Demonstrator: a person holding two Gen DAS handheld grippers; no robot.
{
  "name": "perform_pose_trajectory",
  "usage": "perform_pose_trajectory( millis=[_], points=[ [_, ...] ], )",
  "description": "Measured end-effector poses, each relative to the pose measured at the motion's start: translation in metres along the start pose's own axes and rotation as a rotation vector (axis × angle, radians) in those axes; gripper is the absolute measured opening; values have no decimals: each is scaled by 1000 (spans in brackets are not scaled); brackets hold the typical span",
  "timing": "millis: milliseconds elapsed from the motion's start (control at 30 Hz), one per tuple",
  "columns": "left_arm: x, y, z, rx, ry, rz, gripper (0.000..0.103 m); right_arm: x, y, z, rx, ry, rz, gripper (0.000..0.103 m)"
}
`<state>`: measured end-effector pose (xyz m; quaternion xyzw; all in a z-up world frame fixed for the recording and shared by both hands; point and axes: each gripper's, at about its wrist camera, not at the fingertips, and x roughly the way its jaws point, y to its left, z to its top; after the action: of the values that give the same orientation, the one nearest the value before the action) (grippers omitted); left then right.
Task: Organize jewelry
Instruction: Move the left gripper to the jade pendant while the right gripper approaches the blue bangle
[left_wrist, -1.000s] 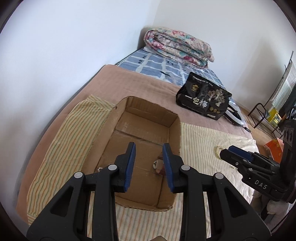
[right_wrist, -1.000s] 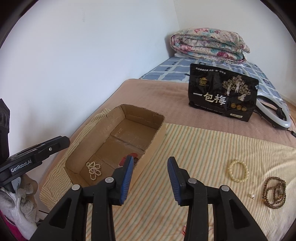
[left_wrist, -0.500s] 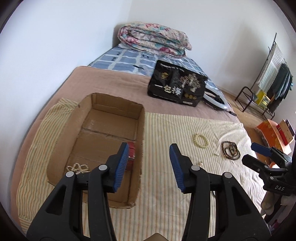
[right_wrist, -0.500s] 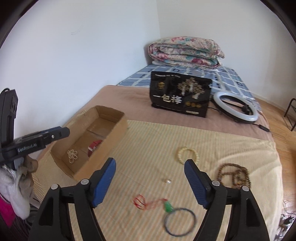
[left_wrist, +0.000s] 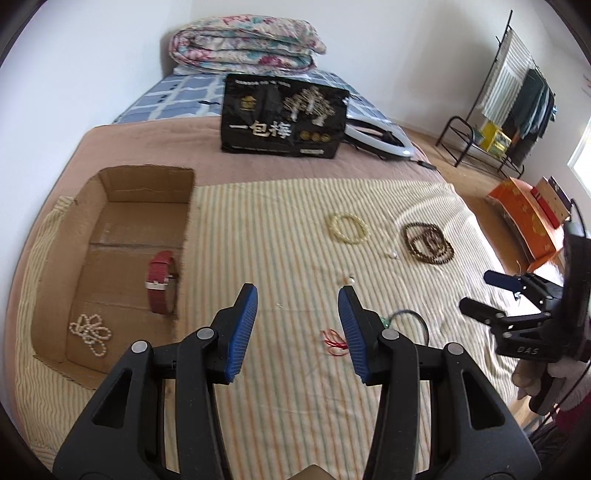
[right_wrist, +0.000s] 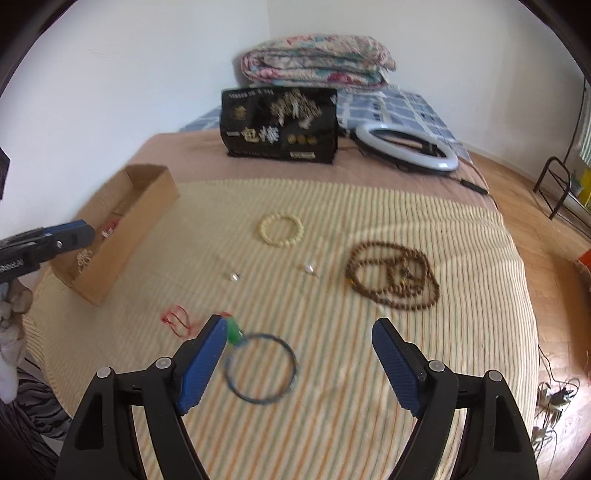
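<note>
Jewelry lies scattered on the striped cloth (right_wrist: 332, 424): a cream bead bracelet (right_wrist: 282, 229), a long brown bead necklace (right_wrist: 393, 275) coiled in loops, two loose pearls (right_wrist: 234, 276), a red cord (right_wrist: 178, 318) and a thin blue ring (right_wrist: 261, 367) with a green charm. The cardboard box (left_wrist: 110, 177) at the cloth's left side holds a red watch strap (left_wrist: 161, 282) and a pearl strand (left_wrist: 90, 333). The left gripper (left_wrist: 297, 325) hangs half open and empty; the right gripper (right_wrist: 297, 363) is spread wide above the blue ring, gripping nothing.
</note>
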<state>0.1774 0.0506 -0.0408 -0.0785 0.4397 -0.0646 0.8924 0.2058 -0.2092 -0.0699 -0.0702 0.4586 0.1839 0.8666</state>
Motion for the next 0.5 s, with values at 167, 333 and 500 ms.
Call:
perform_pose_trajectory(
  millis=[167,333,500],
  points=[
    [14,-20,-4,36,32,-13,46,23,-12,-23,-6,90,-4,82],
    [28,-28,-8,50,72,-16,46,32,-9,-41,-50,115,57,83],
    [36,-33,-11,67,94,-14,46,39,7,-51,-131,105,102,89]
  ],
)
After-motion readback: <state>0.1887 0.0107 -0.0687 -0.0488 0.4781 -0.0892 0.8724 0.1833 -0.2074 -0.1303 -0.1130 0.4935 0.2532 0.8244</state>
